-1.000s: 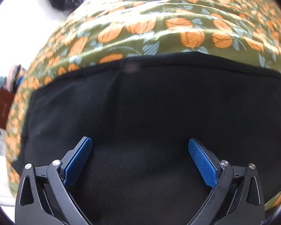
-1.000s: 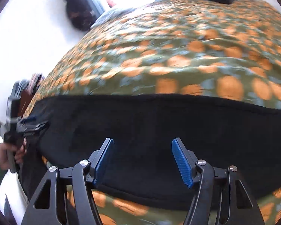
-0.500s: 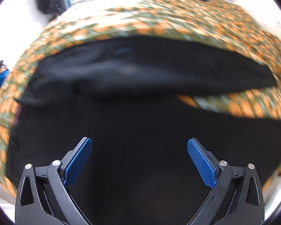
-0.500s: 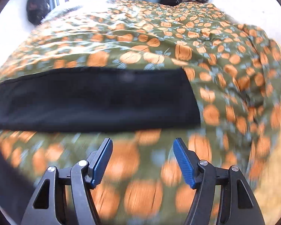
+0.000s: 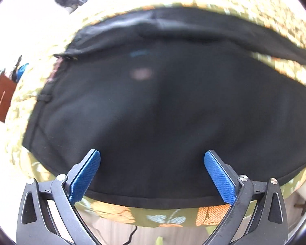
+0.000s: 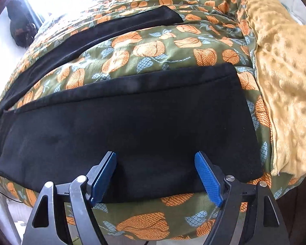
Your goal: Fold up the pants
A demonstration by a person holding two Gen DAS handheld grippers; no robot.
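Black pants (image 5: 153, 106) lie spread flat on a bed with a green and orange pumpkin-print cover (image 5: 116, 212). In the left wrist view the waist end fills the frame, its belt loops at the left. My left gripper (image 5: 152, 175) hangs open over the near edge of the cloth, nothing between its blue pads. The right wrist view shows both legs apart: the near leg (image 6: 132, 126) and the far leg (image 6: 104, 32). My right gripper (image 6: 155, 176) is over the near leg's lower edge close to the hem, its jaws opening, with no cloth pinched.
A yellow dotted blanket (image 6: 285, 81) covers the bed's right side. The bed's near edge drops to a pale floor (image 5: 116, 232) with a thin cable. A dark bag (image 6: 20, 24) stands on the floor beyond the bed, and a brown box (image 5: 1, 98) at the left.
Both grippers swept sideways over the bed. The left now sees the waist end and the bed's near edge. The right went from the waist side to the hem end, jaws wider.
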